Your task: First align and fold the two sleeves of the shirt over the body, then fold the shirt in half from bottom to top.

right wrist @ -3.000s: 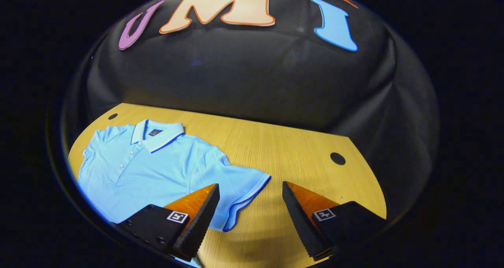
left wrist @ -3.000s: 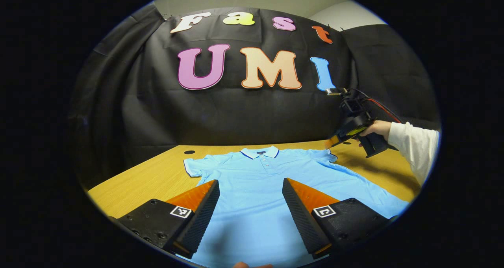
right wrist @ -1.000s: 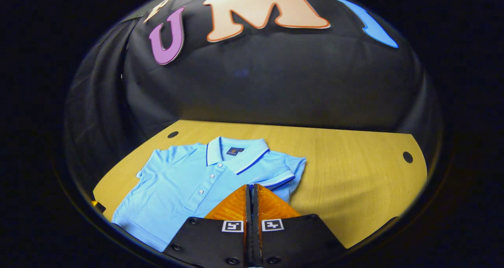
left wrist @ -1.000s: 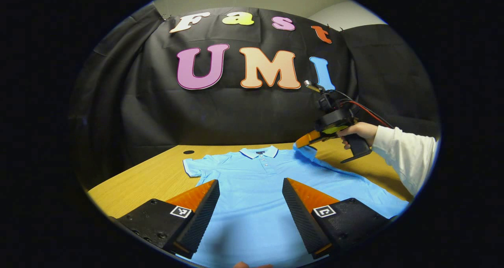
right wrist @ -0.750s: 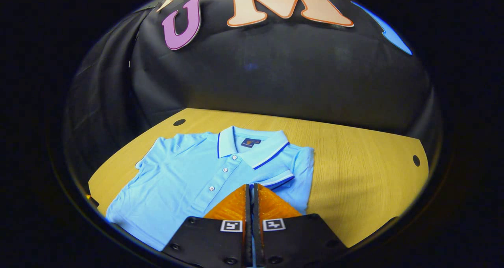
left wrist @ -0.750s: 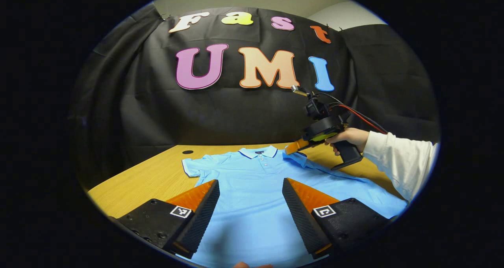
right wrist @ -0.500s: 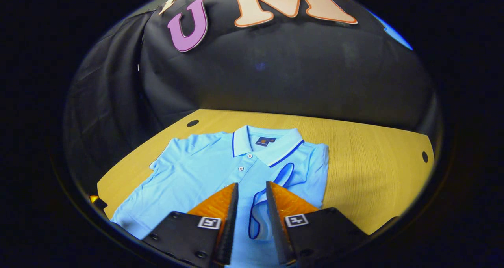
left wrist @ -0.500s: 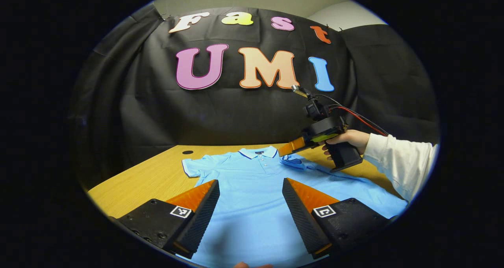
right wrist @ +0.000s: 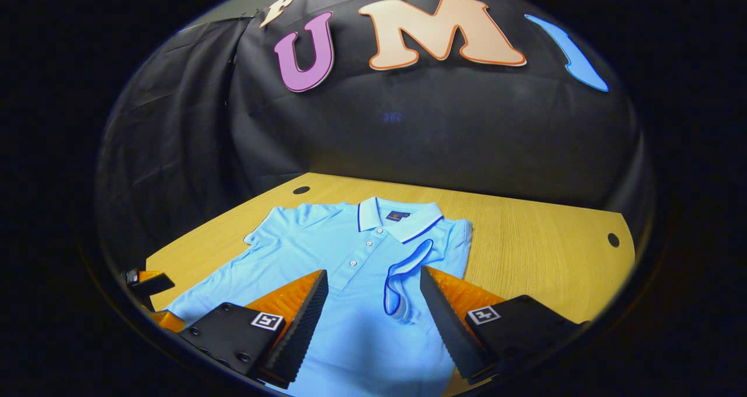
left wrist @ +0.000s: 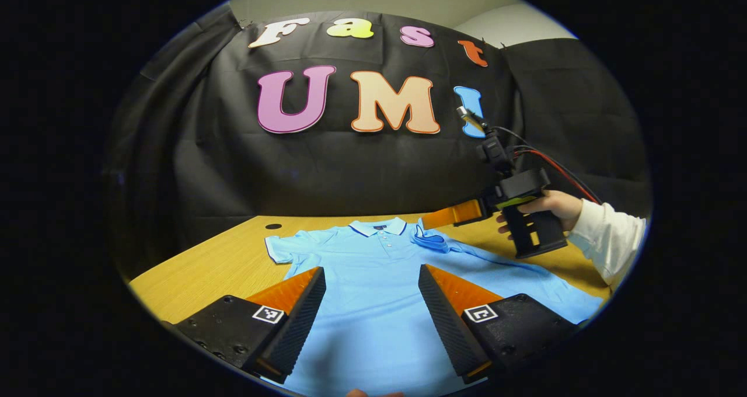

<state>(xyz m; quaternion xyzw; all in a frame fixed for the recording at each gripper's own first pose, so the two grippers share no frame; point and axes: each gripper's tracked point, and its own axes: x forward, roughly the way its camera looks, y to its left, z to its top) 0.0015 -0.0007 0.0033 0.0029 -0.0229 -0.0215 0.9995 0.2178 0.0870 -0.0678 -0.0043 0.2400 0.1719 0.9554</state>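
In the left gripper view, the left gripper (left wrist: pixel 369 303) fills the lower centre, jaws wide apart and holding nothing, above the body of a light blue shirt (left wrist: pixel 373 303) lying flat on a wooden table (left wrist: pixel 222 263); the unfolded sleeve (left wrist: pixel 277 249) sits at centre left, nearer this gripper, while the right gripper (left wrist: pixel 435 222), held in a hand (left wrist: pixel 548 204), hovers at centre right. In the right gripper view, the right gripper (right wrist: pixel 373 303) at the bottom gapes open and empty just short of the folded sleeve (right wrist: pixel 405 274), collar at frame centre
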